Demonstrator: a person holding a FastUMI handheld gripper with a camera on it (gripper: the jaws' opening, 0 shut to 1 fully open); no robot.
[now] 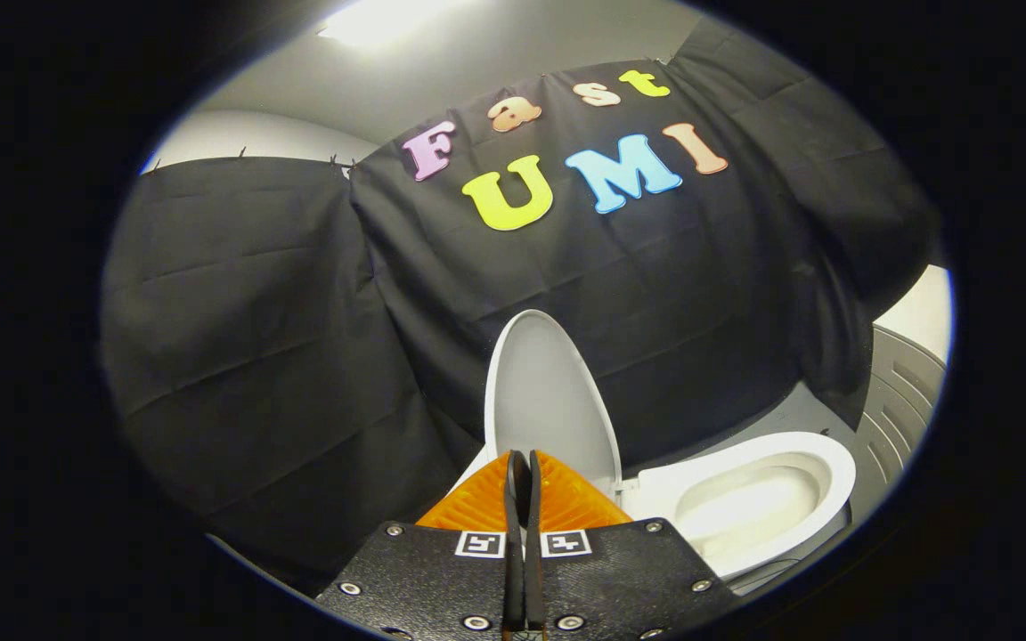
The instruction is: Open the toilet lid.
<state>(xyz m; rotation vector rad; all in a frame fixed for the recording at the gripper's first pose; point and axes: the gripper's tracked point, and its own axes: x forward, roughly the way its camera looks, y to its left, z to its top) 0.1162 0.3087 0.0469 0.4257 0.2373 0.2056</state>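
The gripper (522,463) sits at the bottom centre of the frame with its two fingers (514,499) pressed together, only a thin seam between them and nothing held. Each finger mount carries a small square marker just behind the fingers.

Directly beyond the fingertips, in the lower middle of the frame, the toilet lid (544,401) stands raised, nearly upright, its inner face turned toward the camera. Its lower edge is hidden behind the fingers, so whether the tips touch it cannot be told.

To the lower right of the lid, the toilet seat (820,458) lies flat around the open bowl (745,507), which is pale and brightly lit inside.

Behind the lid, black cloth (281,338) hangs across the middle of the frame. At the right edge a grey ribbed panel (900,401) curves beside the seat. At the top, a ceiling light (379,20) glows on a grey ceiling.
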